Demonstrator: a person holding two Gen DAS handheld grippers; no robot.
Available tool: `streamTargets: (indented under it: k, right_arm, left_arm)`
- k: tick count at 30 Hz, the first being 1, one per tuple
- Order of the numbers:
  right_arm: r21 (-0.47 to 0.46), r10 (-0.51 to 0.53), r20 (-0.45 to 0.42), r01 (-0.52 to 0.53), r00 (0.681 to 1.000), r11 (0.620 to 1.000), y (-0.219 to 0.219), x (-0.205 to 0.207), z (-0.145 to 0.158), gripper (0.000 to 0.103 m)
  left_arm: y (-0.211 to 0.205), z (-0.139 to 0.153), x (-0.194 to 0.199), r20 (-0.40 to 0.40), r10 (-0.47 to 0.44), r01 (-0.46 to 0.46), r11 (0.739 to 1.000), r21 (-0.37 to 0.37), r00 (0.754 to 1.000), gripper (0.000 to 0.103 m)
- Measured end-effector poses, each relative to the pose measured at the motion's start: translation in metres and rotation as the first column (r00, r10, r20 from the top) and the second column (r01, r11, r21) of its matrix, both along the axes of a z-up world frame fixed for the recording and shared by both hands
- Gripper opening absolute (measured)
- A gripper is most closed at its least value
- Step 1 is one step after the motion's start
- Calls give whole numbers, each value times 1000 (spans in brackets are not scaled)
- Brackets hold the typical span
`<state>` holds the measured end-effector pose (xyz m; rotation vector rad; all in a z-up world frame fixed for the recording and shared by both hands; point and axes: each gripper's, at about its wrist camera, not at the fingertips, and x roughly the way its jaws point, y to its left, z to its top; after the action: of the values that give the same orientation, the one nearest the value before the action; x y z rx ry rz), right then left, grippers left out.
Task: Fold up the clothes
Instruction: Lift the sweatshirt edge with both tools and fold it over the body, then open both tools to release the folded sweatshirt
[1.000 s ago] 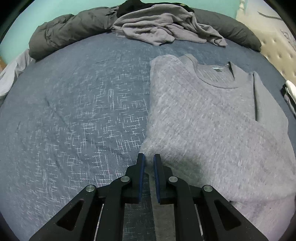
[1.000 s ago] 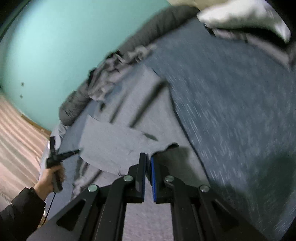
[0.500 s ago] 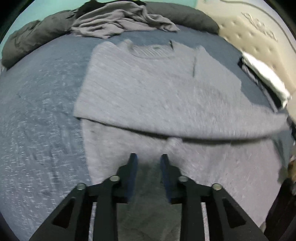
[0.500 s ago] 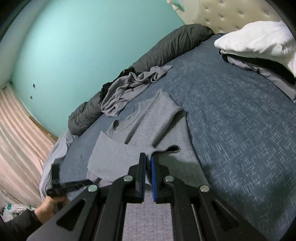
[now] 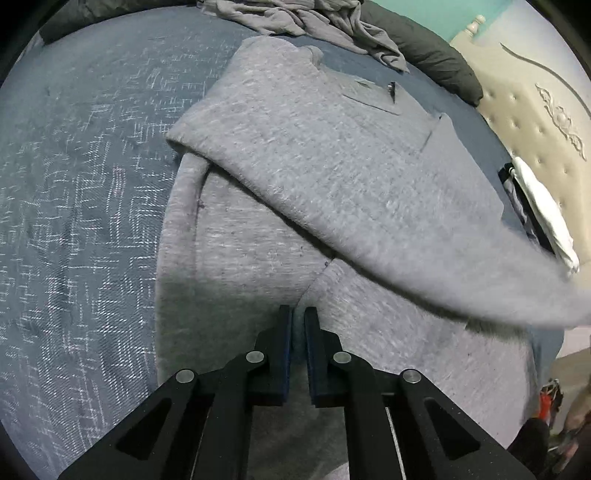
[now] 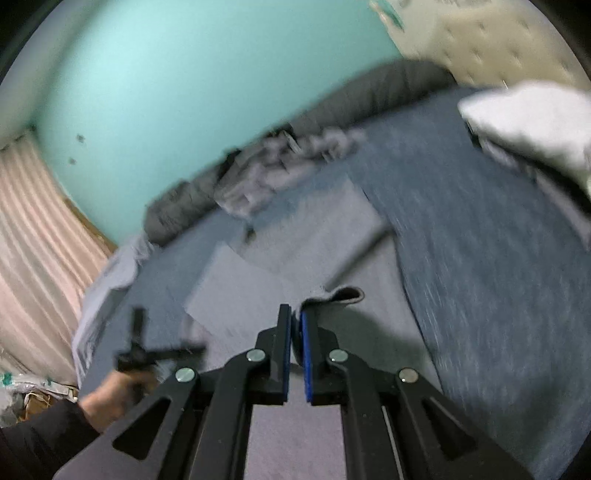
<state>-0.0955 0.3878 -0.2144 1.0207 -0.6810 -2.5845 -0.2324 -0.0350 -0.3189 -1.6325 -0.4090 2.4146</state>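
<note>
A grey sweater (image 5: 332, 155) lies on the blue bedspread (image 5: 81, 192), collar towards the far side. Its lower part is folded up and over the body, and the fold's right end hangs lifted and blurred. My left gripper (image 5: 298, 317) is shut on the sweater's lower layer, where a seam runs into the fingers. In the blurred right wrist view, my right gripper (image 6: 295, 317) is shut on a curled edge of the sweater (image 6: 332, 295) and holds it above the bed. A person's hand (image 6: 110, 391) holds the other tool at lower left.
A heap of grey clothes (image 5: 306, 18) and a dark rolled duvet (image 5: 436, 62) lie along the far edge. A white pillow (image 5: 543, 214) rests by the padded headboard (image 5: 535, 122) on the right. A teal wall (image 6: 184, 92) and a pink curtain (image 6: 37, 258) stand beyond.
The left gripper opened half a second ago and has since shut on the sweater's lower layer. The right gripper stays shut on the sweater edge and is swinging, blurring its view.
</note>
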Motion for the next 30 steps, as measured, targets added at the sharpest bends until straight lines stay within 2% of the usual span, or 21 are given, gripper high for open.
streamTargets:
  k: [2,4,8,11,15,17,20,22,24,26,30]
  right_arm:
    - [15,-28,69,27,997,1000,3,0,-27,5]
    - [-14,-82,148,85,986,996,15,2,-52,5]
    - [-33,-119,243,130,963,991,28,7,-74,5]
    - [-39,-110,297,127,948,991,30,10,-82,6]
    - [2,-182,311,191,933,982,39,19,-79,7]
    - [-7,-210,306,223,929,975,49,24,-75,11]
    - [-20,-186,313,203,931,979,58,24,-69,28]
    - [-40,-149,336,172,930,984,64,21,-65,45]
    - [-39,-109,377,134,920,990,66,17,-64,51]
    - [-31,-47,440,68,897,997,66,13,-68,51]
    - [-25,64,551,-60,832,998,61,18,-79,52]
  left_arm:
    - [-4,6,4,1,0,0,1000,-1,1000,10]
    - [-8,15,11,-5,-9,9,999,-31,1000,11]
    - [-21,34,28,-18,-14,13,997,-77,1000,11]
    - [-32,46,40,-30,-18,14,994,-107,999,12]
    - [-50,54,58,-25,-24,21,992,-123,999,17]
    - [-50,53,73,-12,-27,26,993,-119,1000,20]
    - [-51,54,95,14,-41,42,994,-99,999,23]
    - [-50,52,109,38,-56,59,995,-82,998,29]
    - [-50,49,125,65,-59,64,996,-67,996,35]
    - [-49,46,137,85,-63,68,996,-53,994,43]
    - [-47,36,163,140,-72,76,997,-28,987,45]
